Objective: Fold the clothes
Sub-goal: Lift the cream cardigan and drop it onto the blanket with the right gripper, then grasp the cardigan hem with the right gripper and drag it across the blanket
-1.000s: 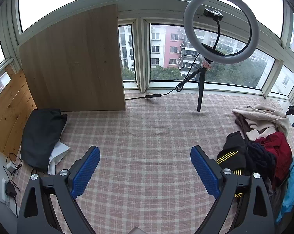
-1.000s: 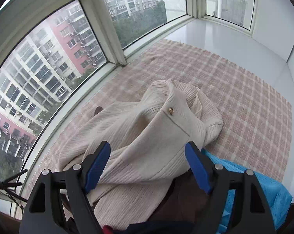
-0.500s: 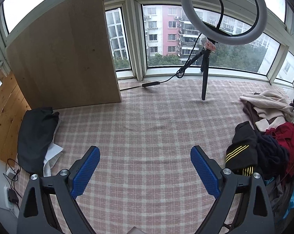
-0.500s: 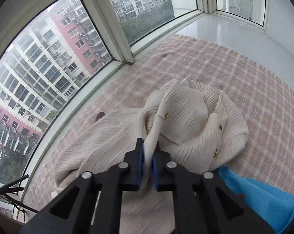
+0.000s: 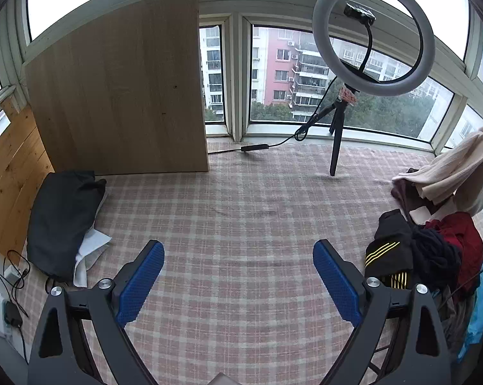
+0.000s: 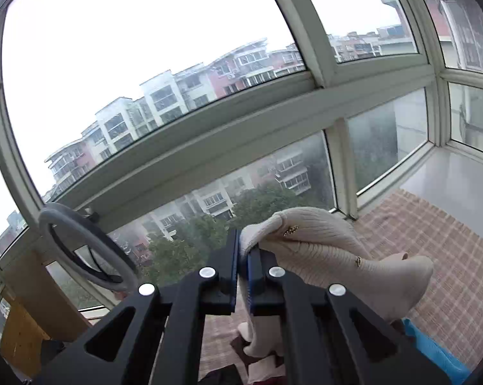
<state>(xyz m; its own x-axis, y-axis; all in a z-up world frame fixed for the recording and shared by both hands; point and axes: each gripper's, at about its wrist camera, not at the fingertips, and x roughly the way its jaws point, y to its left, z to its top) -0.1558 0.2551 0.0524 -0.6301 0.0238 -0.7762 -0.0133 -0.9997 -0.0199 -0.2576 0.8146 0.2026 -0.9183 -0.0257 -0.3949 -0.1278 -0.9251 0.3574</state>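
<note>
My right gripper [image 6: 243, 256] is shut on a cream ribbed cardigan [image 6: 324, 250] with small gold buttons and holds it lifted, the cloth hanging down to the right. In the left wrist view the same cardigan [image 5: 456, 166] rises from the clothes pile [image 5: 433, 250] at the right edge. My left gripper [image 5: 238, 276] is open and empty, hovering over the plaid cloth surface [image 5: 241, 218]. A folded dark garment [image 5: 62, 221] with white cloth under it lies at the left.
A ring light on a tripod [image 5: 369, 38] stands at the back by the windows, its cable [image 5: 254, 148] on the cloth. A wooden board [image 5: 119, 89] leans at the back left. A power strip and wires [image 5: 10, 292] sit at the left edge. Blue cloth [image 6: 433, 349] lies under the pile.
My right gripper closed on the cream cardigan and has lifted it up off the pile, tilting toward the windows. My left gripper stays open and shifted only slightly.
</note>
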